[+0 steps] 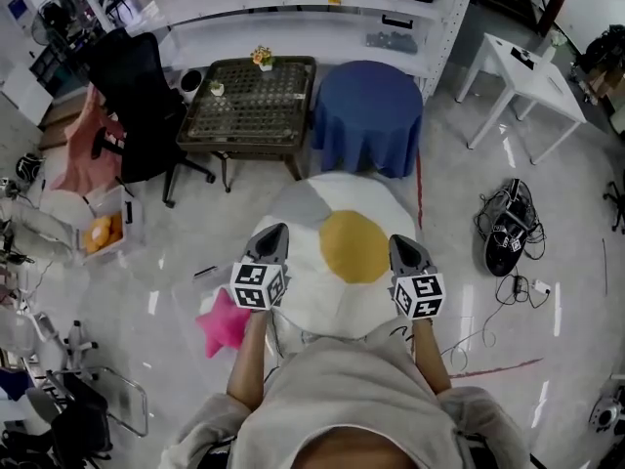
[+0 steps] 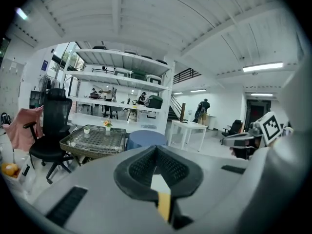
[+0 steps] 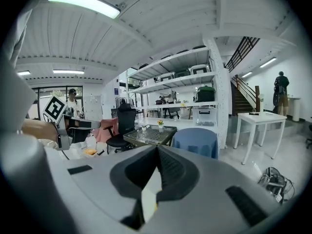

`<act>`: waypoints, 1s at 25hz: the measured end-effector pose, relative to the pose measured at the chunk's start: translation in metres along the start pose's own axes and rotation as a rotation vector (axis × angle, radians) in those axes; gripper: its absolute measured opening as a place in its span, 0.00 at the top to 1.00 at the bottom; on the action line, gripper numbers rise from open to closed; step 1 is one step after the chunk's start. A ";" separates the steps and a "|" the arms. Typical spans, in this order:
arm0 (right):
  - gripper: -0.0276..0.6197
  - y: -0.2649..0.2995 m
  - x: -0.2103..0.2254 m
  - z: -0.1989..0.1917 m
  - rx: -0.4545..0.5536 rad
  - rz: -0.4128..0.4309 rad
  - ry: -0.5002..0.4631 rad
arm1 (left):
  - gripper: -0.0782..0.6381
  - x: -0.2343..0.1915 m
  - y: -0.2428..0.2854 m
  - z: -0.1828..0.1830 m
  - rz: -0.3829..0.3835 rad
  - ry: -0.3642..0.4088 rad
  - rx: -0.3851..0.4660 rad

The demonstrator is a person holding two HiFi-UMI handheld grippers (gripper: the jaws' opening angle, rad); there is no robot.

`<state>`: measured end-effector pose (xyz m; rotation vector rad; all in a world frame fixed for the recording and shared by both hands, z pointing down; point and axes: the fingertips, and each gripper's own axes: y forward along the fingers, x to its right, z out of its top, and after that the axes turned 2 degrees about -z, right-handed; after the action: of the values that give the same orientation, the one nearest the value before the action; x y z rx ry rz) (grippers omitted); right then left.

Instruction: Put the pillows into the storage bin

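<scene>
A round fried-egg pillow (image 1: 344, 225), white with a yellow centre, hangs in front of me above the floor. My left gripper (image 1: 275, 233) is shut on its left edge and my right gripper (image 1: 403, 244) is shut on its right edge. In the left gripper view the jaws of the left gripper (image 2: 156, 151) pinch white and yellow cloth (image 2: 163, 199). Between the jaws of the right gripper (image 3: 156, 149), the right gripper view shows white cloth (image 3: 148, 194). A pink star pillow (image 1: 224, 323) lies on the floor at lower left. A clear bin (image 1: 104, 225) with something orange inside stands at the left.
Ahead stand a wicker table (image 1: 249, 101), a round table under a blue cloth (image 1: 367, 113) and a black office chair (image 1: 137, 106). White shelving (image 1: 293, 8) runs along the back. A white table (image 1: 527, 76) and a dark bag with cables (image 1: 510, 228) are at the right.
</scene>
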<state>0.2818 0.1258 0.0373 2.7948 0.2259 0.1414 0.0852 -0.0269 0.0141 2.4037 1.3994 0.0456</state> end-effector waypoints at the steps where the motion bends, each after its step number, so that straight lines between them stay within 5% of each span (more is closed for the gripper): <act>1: 0.96 -0.003 0.000 0.002 0.005 -0.001 -0.002 | 0.87 0.002 -0.002 0.003 0.001 -0.002 0.004; 25: 0.96 -0.034 0.025 0.010 0.054 -0.046 -0.009 | 0.87 0.038 -0.011 0.009 -0.018 0.039 0.022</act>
<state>0.3031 0.1587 0.0187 2.8406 0.2952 0.1131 0.0973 0.0072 -0.0033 2.4206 1.4456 0.0726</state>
